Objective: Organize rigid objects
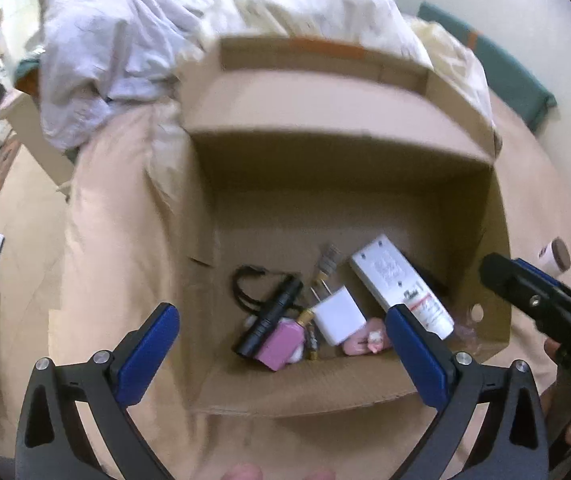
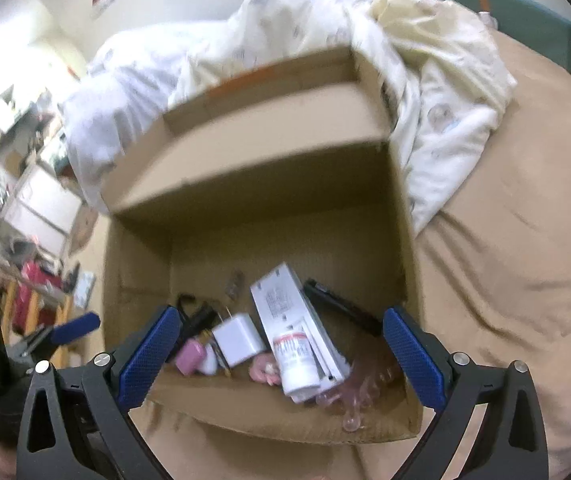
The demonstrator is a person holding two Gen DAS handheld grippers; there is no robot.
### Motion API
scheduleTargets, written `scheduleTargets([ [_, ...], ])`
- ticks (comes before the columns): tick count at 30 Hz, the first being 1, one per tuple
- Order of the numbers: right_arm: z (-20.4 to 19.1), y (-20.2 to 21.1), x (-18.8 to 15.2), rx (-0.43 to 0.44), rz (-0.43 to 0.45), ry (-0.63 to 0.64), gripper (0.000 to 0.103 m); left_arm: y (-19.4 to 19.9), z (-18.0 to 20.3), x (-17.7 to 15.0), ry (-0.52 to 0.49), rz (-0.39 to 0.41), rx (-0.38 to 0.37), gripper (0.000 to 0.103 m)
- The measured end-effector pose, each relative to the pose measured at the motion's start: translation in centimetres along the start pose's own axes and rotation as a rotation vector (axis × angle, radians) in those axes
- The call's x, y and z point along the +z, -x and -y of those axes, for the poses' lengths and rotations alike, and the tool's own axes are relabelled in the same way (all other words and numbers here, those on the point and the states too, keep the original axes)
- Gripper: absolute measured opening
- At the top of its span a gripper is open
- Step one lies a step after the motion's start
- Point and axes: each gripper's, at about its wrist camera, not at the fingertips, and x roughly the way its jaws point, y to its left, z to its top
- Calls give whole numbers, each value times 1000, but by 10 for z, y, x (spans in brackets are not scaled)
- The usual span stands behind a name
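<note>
Both grippers hang over an open cardboard box (image 1: 497, 248) that sits on a bed covered in a tan sheet (image 2: 505, 240). The left gripper (image 1: 281, 326) has its jaws spread wide with nothing between them, and so does the right gripper (image 2: 281, 330); neither pad touches any item.

The rigid objects already lie together in the near part of the box floor: a white remote (image 1: 385, 272), a white tube with red print (image 1: 431, 314) resting on the remote's near end, a white charger plug (image 1: 339, 314), a black flashlight (image 1: 273, 316) and a pink case (image 1: 279, 344), all touching or just beside one another.

The step in hand appears to be a release into the box, followed by the fetch of the next item. To do it well, the jaws should lift straight out, clear of the box walls, before swinging aside (the near rim is close under both grippers). 1 candidate remains outside: a small jar with a brown lid (image 1: 557, 258) on the sheet, to the right of the box.

That jar is clear only in the left wrist view. The right wrist view alone shows a dark flat item (image 2: 341, 308) behind the remote and some clear plastic pieces (image 2: 349, 404) at the near corner.
</note>
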Motion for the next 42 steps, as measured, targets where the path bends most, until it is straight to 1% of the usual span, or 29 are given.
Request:
scheduleTargets([
  [4, -4, 27, 1, -5, 93, 13, 103, 31, -16, 1, 17, 79, 53, 103],
  [7, -11, 49, -4, -21, 149, 31, 103, 54, -24, -7, 10, 127, 89, 103],
  [10, -18, 70, -11, -39, 177, 38, 103, 78, -25, -20, -28, 184, 168, 103],
  [14, -27, 93, -27, -40, 195, 59, 103, 101, -28, -39, -31, 232, 206, 103],
  [15, -29, 96, -32, -44, 196, 68, 103, 104, -28, -45, -33, 233, 205, 103],
  [19, -33, 105, -53, -34, 191, 92, 103, 108, -28, -64, -38, 200, 155, 103],
  [23, -39, 114, -73, -51, 236, 126, 103, 104, -27, -79, -38, 191, 159, 103],
  [26, -41, 113, -83, -42, 247, 135, 103, 100, -30, -85, -18, 184, 140, 103],
  [29, -39, 106, -92, -59, 247, 146, 103, 94, -34, -89, 2, 180, 125, 103],
  [31, -38, 99, -94, -85, 231, 150, 103, 91, -38, -90, 26, 173, 122, 103],
  [34, -32, 91, -93, -60, 197, 104, 103, 91, -40, -89, 38, 174, 106, 103],
  [42, -35, 82, -92, -95, 193, 116, 103, 83, -42, -89, 63, 149, 111, 103],
])
